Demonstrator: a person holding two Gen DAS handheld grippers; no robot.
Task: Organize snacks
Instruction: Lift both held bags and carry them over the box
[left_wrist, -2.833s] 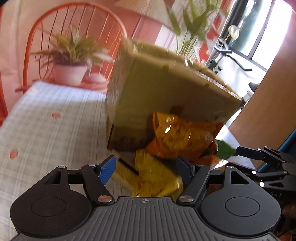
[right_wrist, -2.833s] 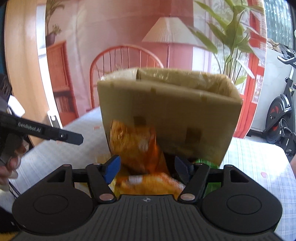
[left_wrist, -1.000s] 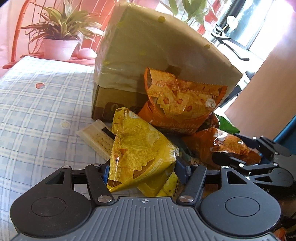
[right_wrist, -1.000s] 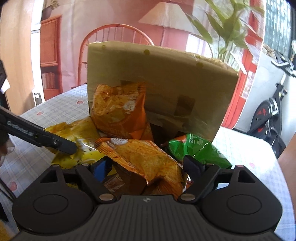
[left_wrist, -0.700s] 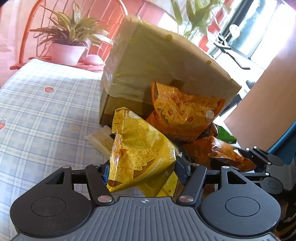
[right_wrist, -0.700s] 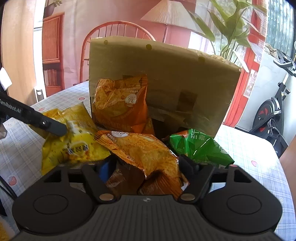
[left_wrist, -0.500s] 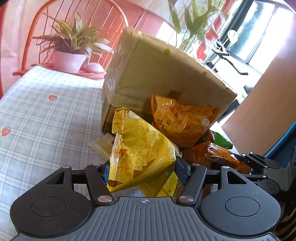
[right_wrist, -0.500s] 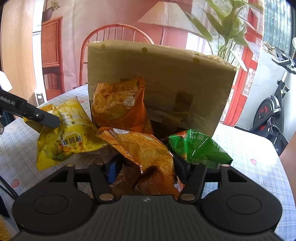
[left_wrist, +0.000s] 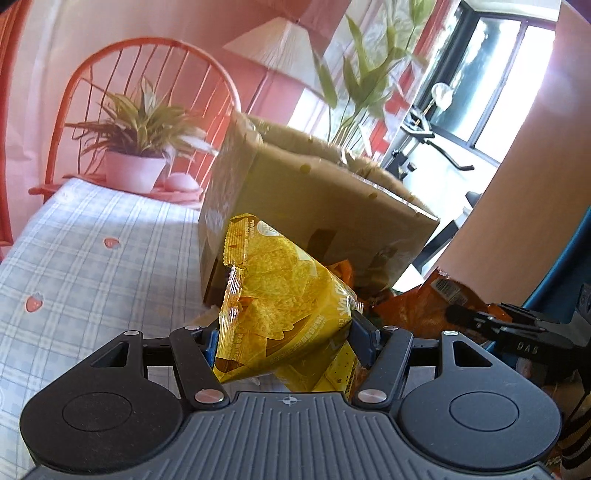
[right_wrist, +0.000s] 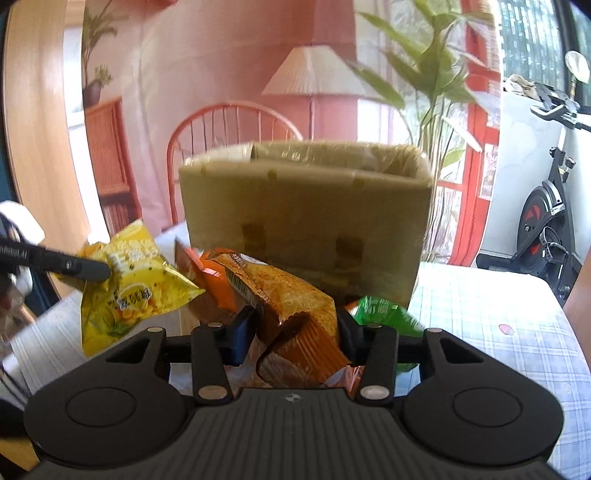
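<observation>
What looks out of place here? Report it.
The cardboard box sits tilted, not flat. Snack bags, including a green bag, lie heaped loose against it. Otherwise, each gripper simply grips a bag.

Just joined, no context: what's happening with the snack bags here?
A person is working two handheld grippers at once. The left gripper holds a yellow chip bag; the right gripper is closing its fingers on an orange chip bag. Both bags are in front of the open cardboard box, not yet in it. A green bag lies on the table.
</observation>
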